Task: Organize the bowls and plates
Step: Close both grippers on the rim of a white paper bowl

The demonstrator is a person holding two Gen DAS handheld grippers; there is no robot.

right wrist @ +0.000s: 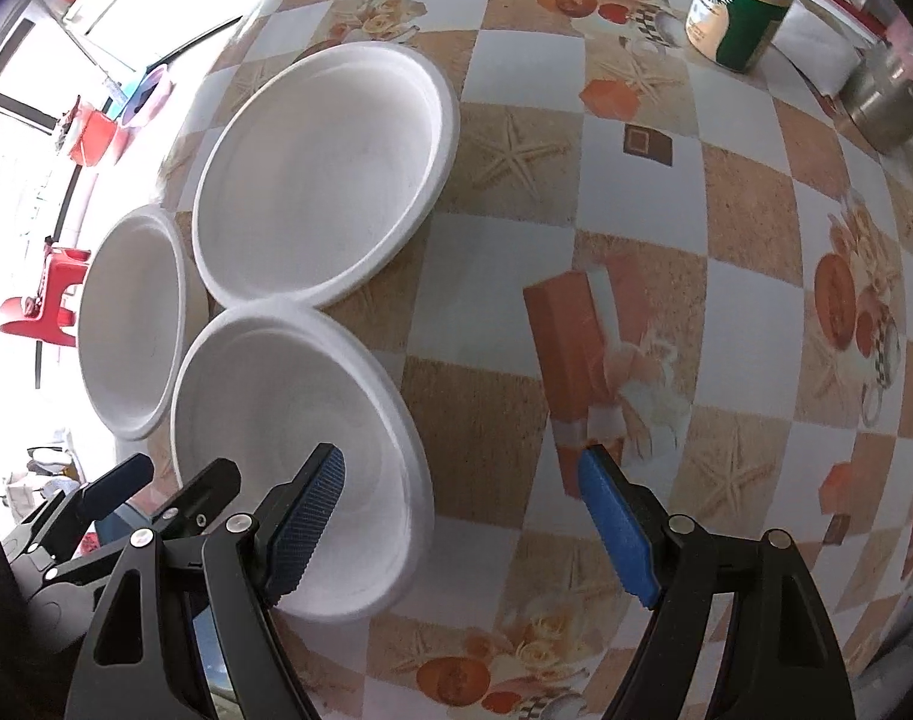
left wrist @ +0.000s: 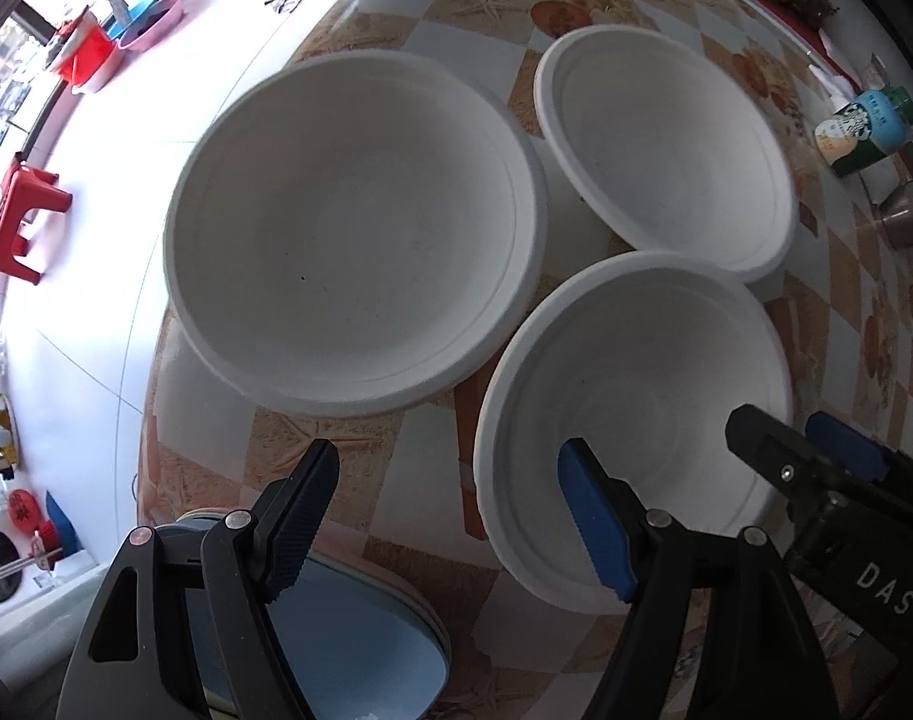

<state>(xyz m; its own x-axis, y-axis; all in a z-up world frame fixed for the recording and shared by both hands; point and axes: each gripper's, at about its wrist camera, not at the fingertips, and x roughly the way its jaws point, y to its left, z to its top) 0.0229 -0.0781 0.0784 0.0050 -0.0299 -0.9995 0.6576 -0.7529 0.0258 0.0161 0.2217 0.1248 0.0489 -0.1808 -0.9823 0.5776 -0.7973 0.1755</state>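
Your left gripper point(left wrist: 450, 510) is built of matte black angular arms with triangular cut-outs, joined by round silver rivets, and its two fingers end in ridged pads: the left one dark navy with a fine diamond texture, the right one bright blue with a saw-toothed edge. Your right gripper point(right wrist: 465, 510) has the same black frame, silver pivot pins and blue ribbed pads. Seen from the left wrist camera, its black body bears white letters reading "DAS" and a small silver screw.
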